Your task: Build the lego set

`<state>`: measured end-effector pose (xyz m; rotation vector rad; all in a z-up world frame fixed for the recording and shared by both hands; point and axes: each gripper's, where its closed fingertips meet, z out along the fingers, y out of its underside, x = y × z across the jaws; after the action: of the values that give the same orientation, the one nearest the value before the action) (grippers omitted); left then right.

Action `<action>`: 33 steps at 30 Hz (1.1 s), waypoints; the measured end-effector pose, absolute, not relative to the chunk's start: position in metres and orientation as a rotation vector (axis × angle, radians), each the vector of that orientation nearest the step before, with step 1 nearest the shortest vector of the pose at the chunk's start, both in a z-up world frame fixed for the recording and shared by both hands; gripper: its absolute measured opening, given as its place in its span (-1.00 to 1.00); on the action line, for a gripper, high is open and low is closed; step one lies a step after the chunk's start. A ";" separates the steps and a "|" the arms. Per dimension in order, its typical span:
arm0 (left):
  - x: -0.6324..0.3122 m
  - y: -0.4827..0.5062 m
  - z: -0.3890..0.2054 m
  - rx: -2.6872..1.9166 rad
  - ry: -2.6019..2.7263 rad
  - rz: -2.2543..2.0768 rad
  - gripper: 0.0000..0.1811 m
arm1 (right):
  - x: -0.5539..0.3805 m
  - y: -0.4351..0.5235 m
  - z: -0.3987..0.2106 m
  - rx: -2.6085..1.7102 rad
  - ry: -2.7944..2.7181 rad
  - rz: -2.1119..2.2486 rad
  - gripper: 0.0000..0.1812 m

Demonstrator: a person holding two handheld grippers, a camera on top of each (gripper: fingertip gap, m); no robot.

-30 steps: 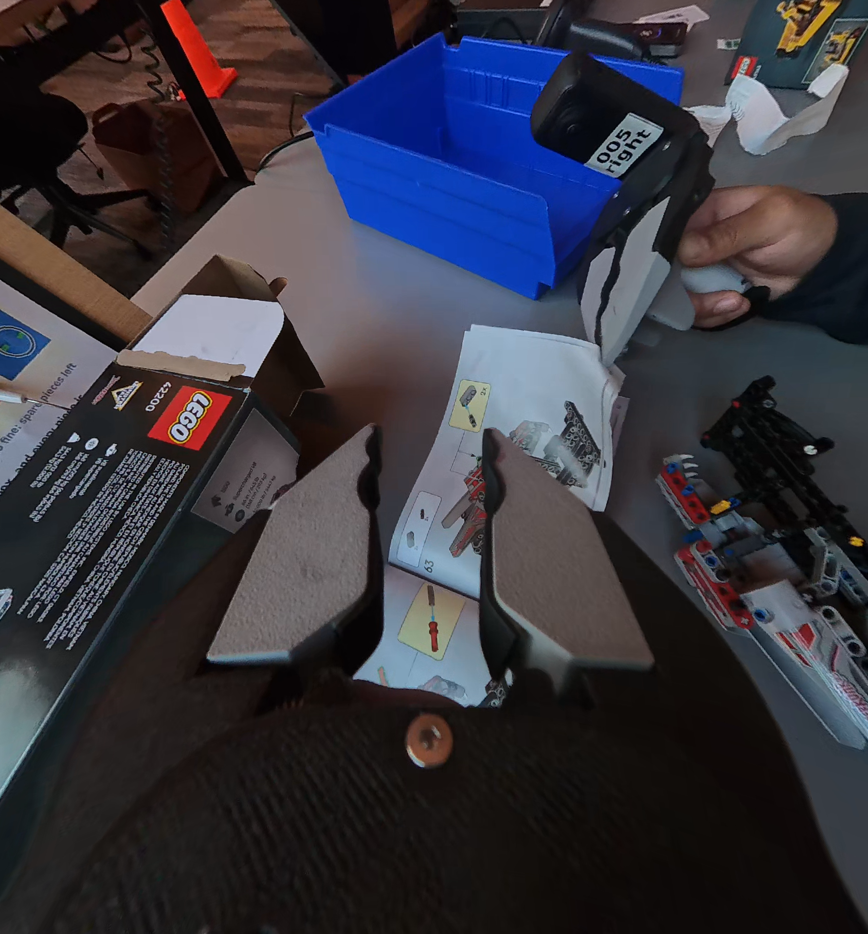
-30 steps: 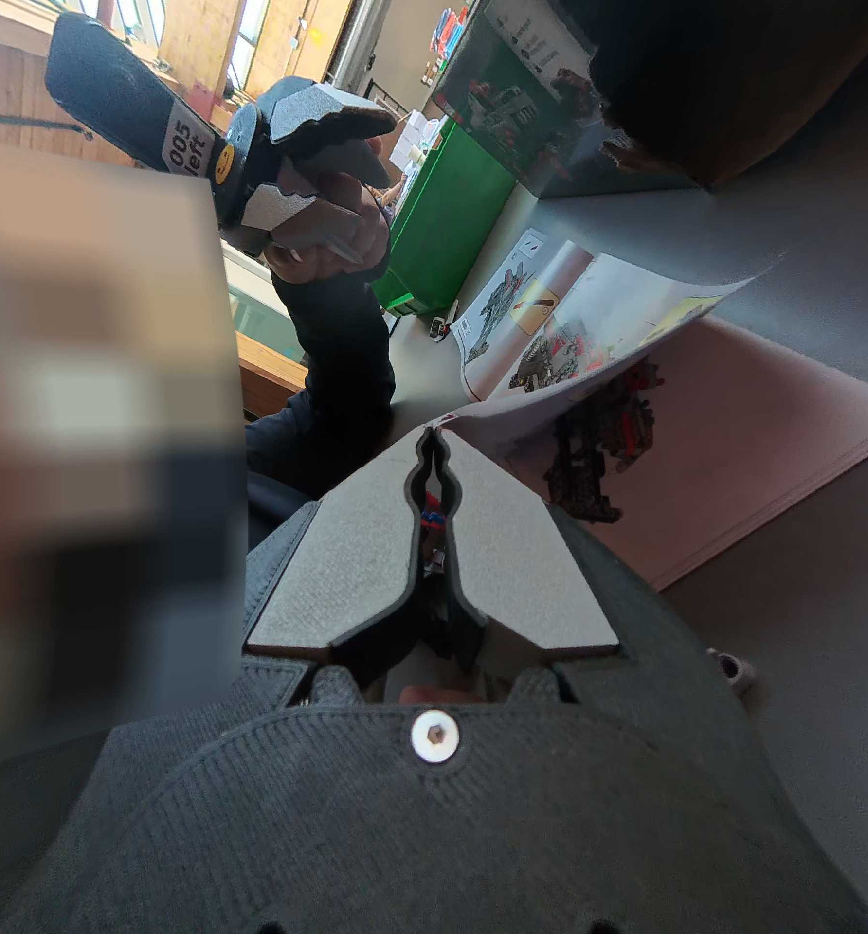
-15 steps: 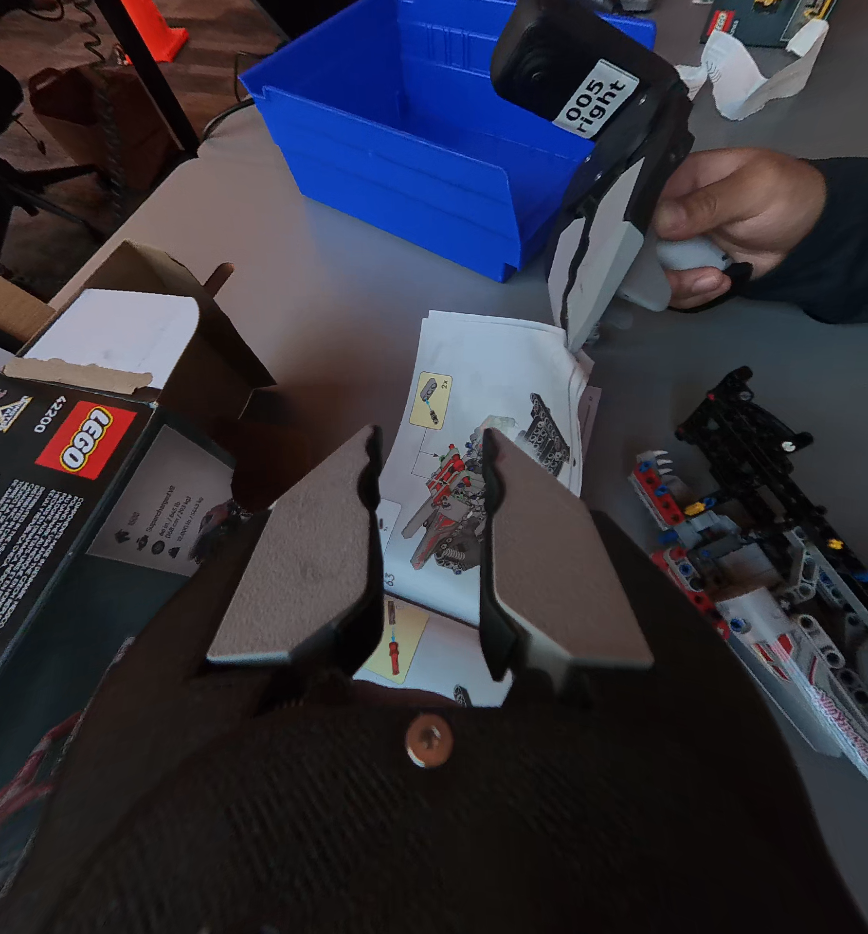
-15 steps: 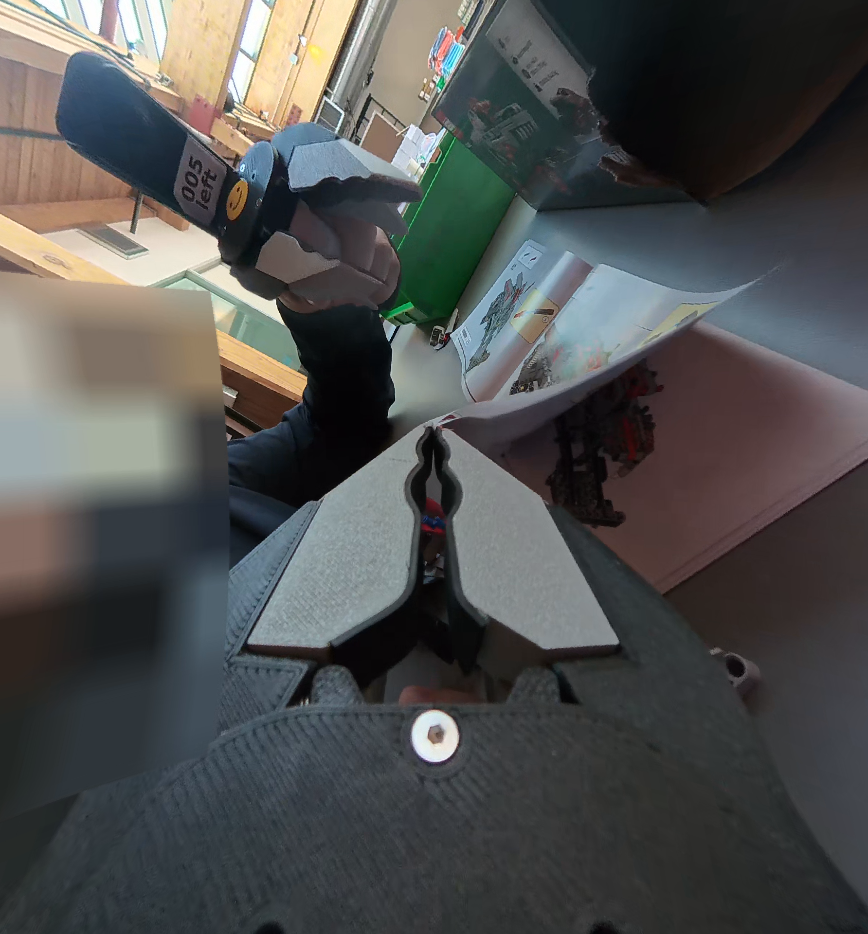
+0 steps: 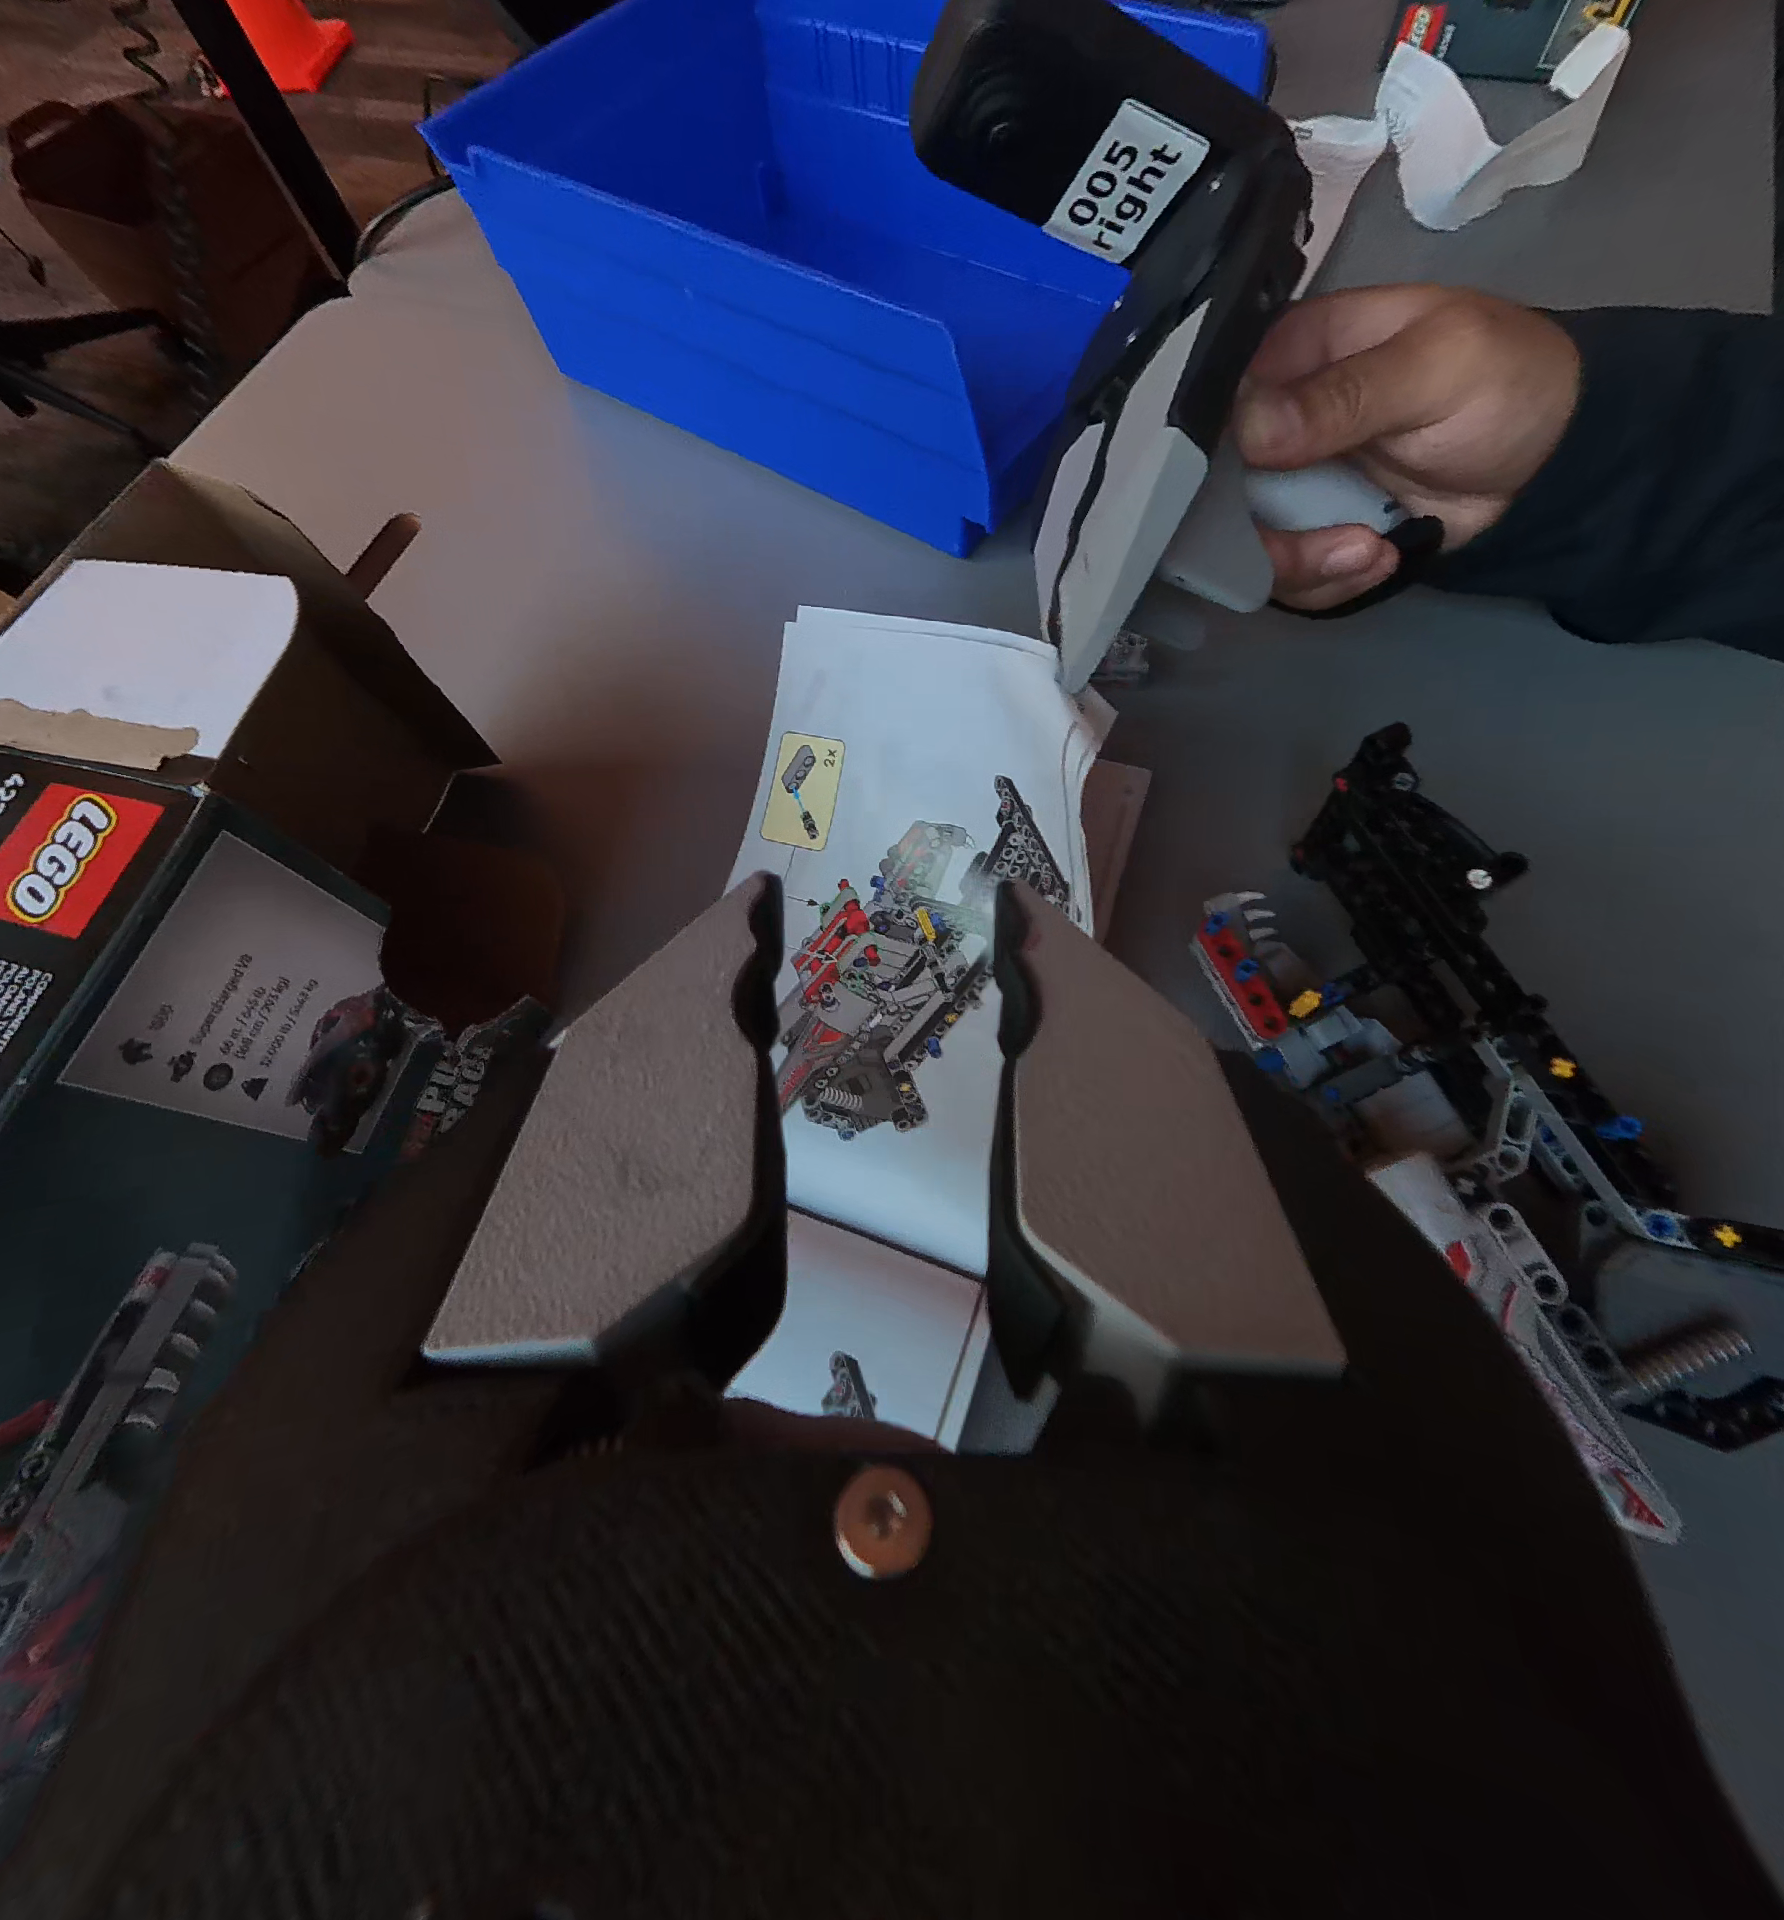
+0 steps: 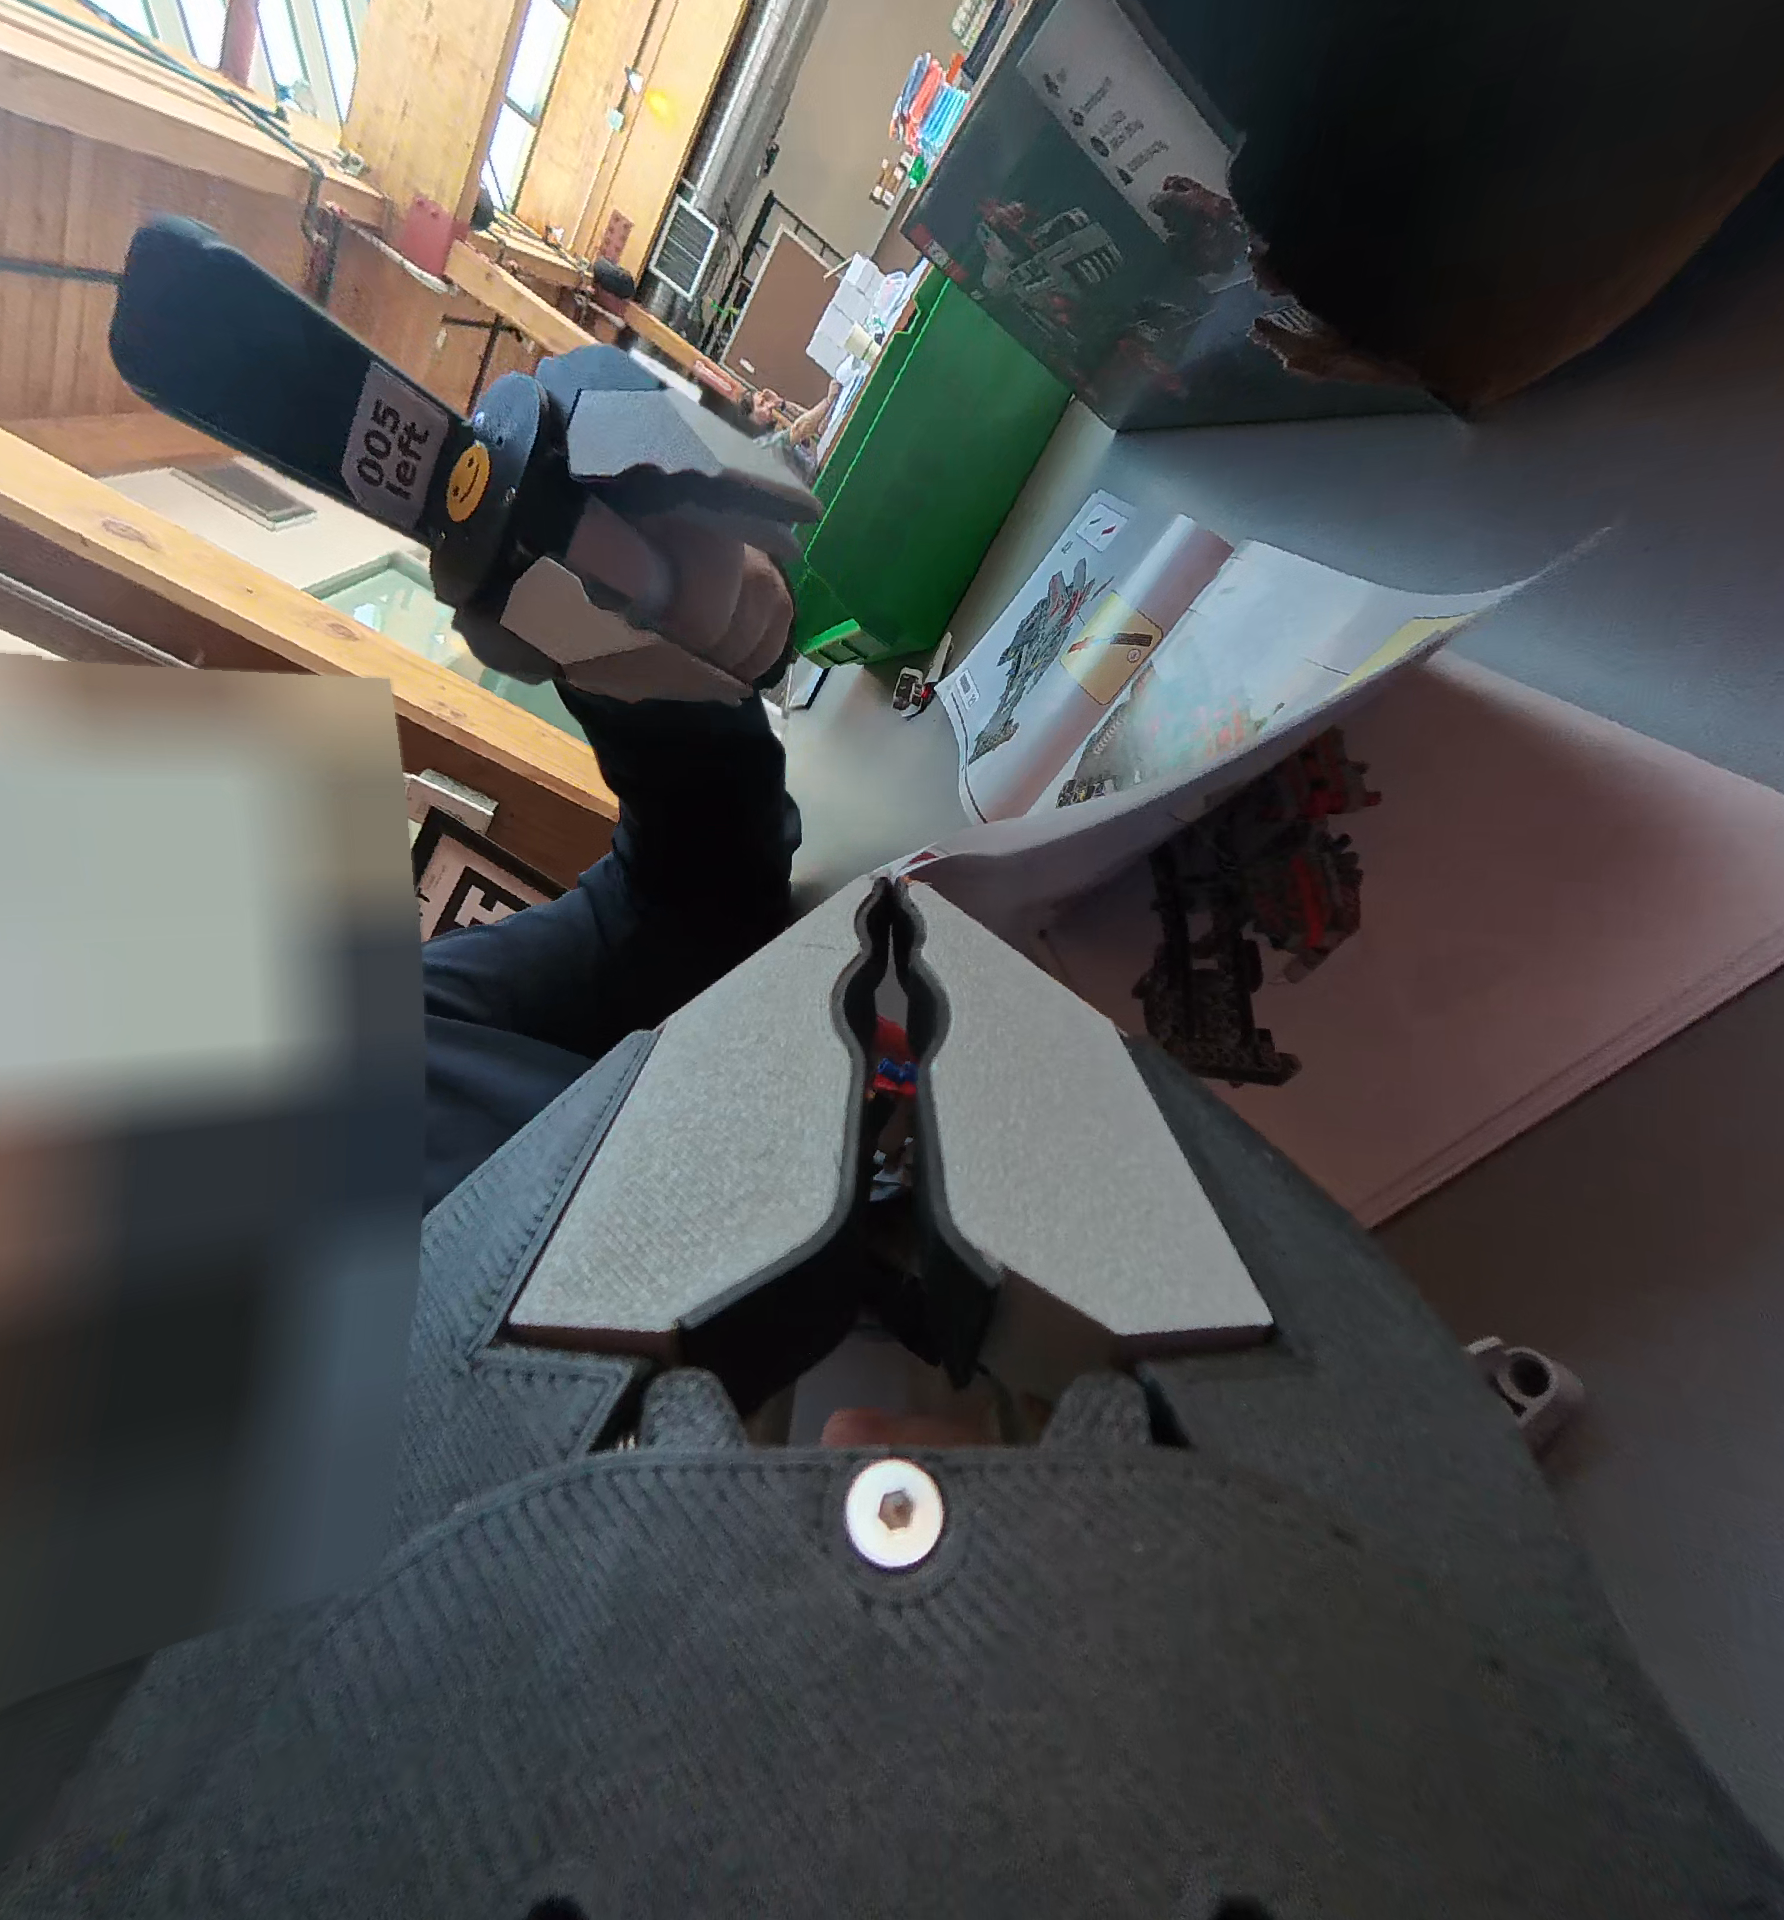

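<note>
The right gripper [image 6: 893, 899] pinches the corner of the instruction booklet [image 5: 909, 790]; the left gripper [image 5: 877, 935] hovers, fingers spread, empty. Tugging toward 12 o'clock could tear the thin page.

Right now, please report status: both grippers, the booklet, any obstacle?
Left gripper open, above booklet. Right gripper shut on booklet page corner, page lifted. Half-built model on table, right of booklet. Blue bin behind; nothing blocking.

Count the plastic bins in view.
2: a blue bin behind the instruction booklet, left wrist view; a green bin beside the dark Lego box, right wrist view. More may be hidden.
</note>
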<state>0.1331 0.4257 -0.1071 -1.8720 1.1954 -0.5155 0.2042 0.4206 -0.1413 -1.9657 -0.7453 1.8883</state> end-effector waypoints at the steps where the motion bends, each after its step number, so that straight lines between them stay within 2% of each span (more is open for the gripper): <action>1: 0.132 0.423 -0.108 -1.872 1.201 -0.506 -0.57 | 0.204 0.420 -0.141 -1.965 -0.748 1.889 -1.00; 10: 0.143 0.428 -0.142 -1.916 1.289 -0.463 -0.57 | 0.204 0.418 -0.136 -1.945 -0.755 1.900 -1.00; 18: 0.149 0.448 -0.146 -1.877 1.281 -0.455 -0.60 | 0.202 0.416 -0.138 -1.949 -0.758 1.923 -1.00; 28: 0.185 0.409 -0.149 -1.765 1.433 -0.667 -0.58 | 0.196 0.408 -0.140 -1.954 -0.802 1.943 -1.00; 33: 0.194 0.403 -0.158 -1.767 1.471 -0.665 -0.75 | 0.192 0.404 -0.143 -1.965 -0.823 1.934 -1.00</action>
<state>0.1936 0.4028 -0.1576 -1.7670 1.4708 -0.6648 0.1922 0.4045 -0.1427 -1.9647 -0.8226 1.9341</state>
